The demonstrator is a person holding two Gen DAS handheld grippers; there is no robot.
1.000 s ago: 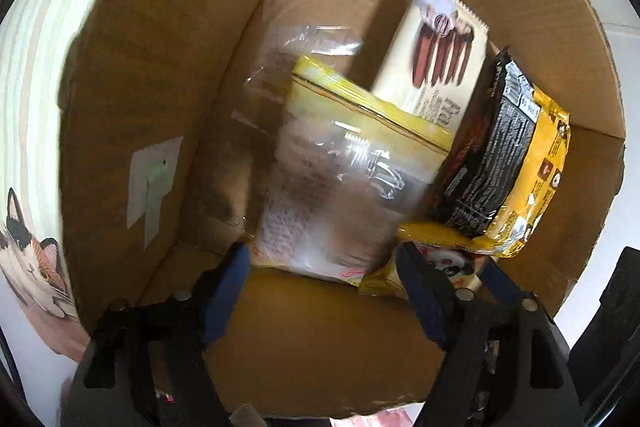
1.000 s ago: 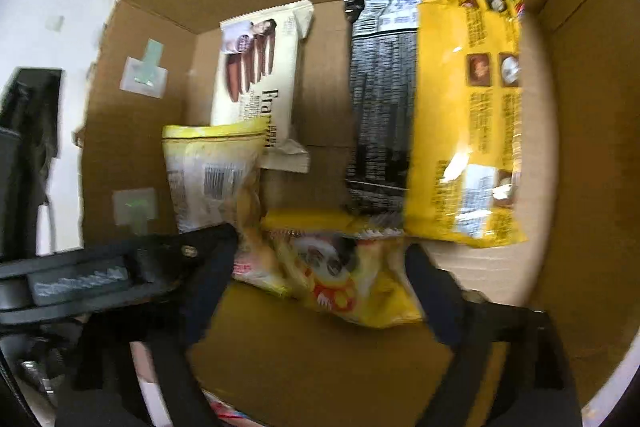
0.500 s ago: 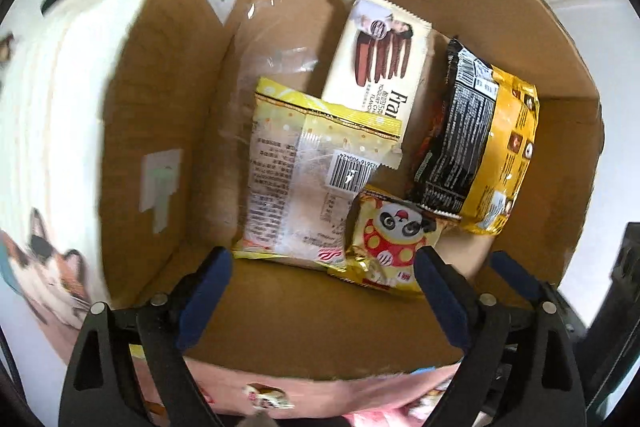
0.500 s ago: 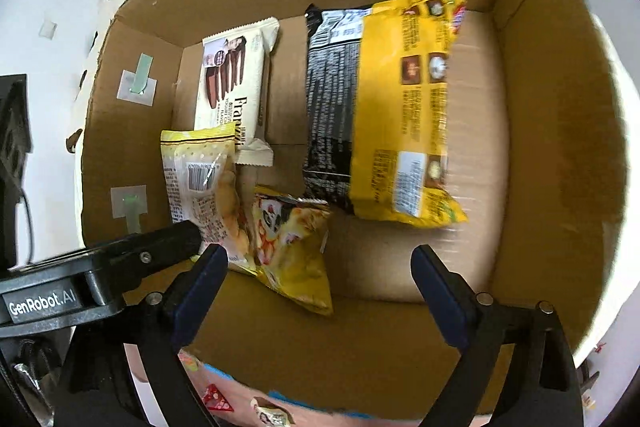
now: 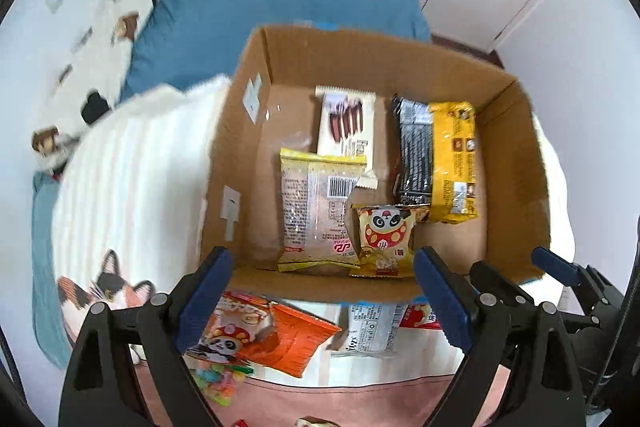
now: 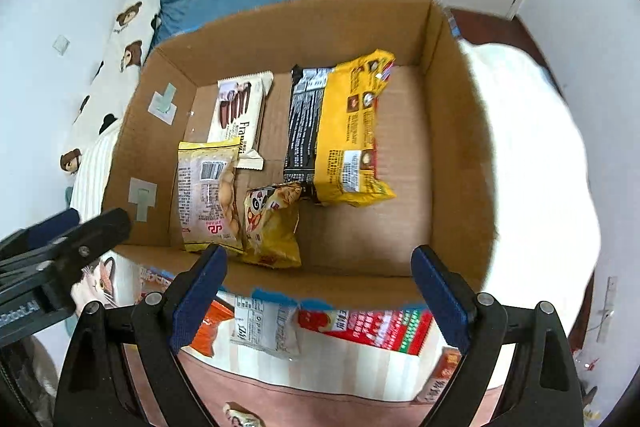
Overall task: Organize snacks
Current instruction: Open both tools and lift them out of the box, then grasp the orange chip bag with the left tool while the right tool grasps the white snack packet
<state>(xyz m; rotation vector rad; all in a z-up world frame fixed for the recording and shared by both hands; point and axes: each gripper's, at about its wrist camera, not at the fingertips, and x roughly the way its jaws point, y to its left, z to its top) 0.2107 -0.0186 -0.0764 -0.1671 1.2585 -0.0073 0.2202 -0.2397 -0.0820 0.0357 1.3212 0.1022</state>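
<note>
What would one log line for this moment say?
left gripper: open, empty | right gripper: open, empty | box: four snack packs | more snacks outside

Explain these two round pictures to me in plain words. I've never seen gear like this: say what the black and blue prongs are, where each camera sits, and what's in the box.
There is no robot here. A person holds a two-finger clamp in each hand, and each carries a wide-angle camera looking along its fingers, hence the round, bent pictures.

The left gripper and right gripper are both open and hold nothing.

Both look down into a cardboard box on a bed. Inside lie four snacks: a white biscuit pack, a black and yellow bag, a pale yellow packet and a small panda packet.

More snacks wait outside the box, nearest the cameras, including an orange packet and a red pack.
</note>
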